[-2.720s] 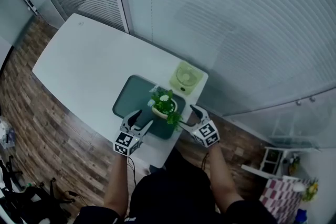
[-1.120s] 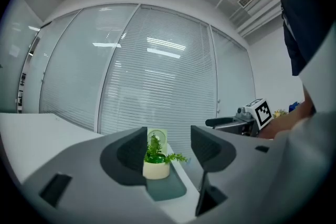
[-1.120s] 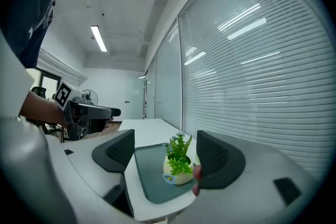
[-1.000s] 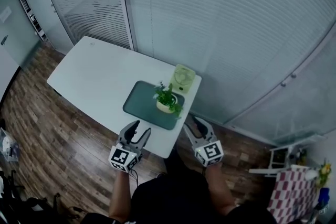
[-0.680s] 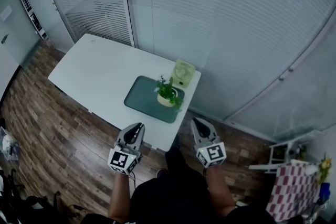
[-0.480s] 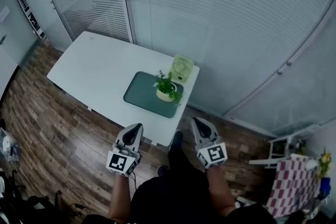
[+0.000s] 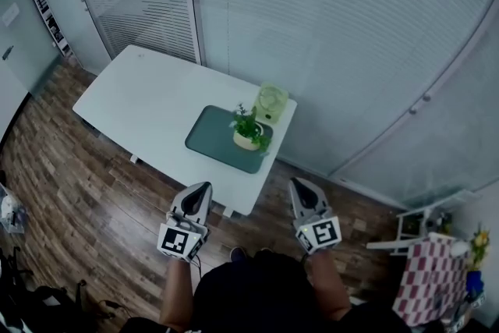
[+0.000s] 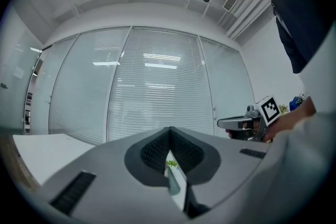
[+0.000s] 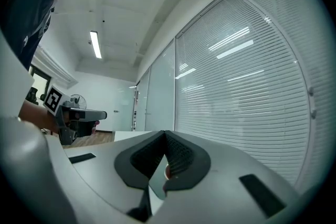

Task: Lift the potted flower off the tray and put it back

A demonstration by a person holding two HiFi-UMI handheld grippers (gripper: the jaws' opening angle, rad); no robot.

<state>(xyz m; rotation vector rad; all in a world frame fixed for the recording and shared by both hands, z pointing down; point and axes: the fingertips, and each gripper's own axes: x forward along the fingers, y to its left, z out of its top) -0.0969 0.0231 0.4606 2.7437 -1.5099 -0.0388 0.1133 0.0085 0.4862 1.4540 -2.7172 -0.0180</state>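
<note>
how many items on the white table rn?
3: the tray at the right end of the table, the potted flower standing on its right side, a light green fan just behind the tray. Nothing looks hidden.

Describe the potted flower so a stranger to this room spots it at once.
Find the white table before the blinds-covered glass wall; at its right end lies a dark green tray. The potted flower stands on the tray's right part: a small cream pot with green leaves, unlike the pale green fan beside the tray.
</note>
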